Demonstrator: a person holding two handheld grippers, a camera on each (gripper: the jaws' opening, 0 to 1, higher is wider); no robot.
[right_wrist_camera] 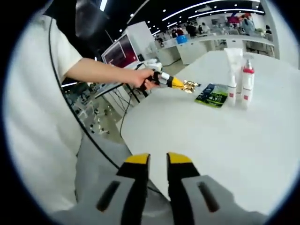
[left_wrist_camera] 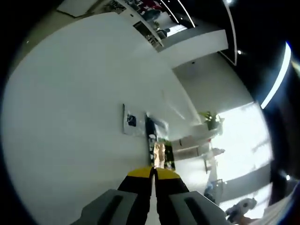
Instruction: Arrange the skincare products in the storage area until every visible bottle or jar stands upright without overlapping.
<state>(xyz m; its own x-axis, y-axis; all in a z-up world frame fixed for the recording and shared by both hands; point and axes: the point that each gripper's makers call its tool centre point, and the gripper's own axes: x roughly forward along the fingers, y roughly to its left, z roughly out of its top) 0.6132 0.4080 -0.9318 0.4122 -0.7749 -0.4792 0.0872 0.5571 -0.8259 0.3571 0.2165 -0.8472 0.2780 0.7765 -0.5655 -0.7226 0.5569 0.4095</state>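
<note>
Sachet (right_wrist_camera: 212,95) beside upright tubes (right_wrist_camera: 233,70)
</note>
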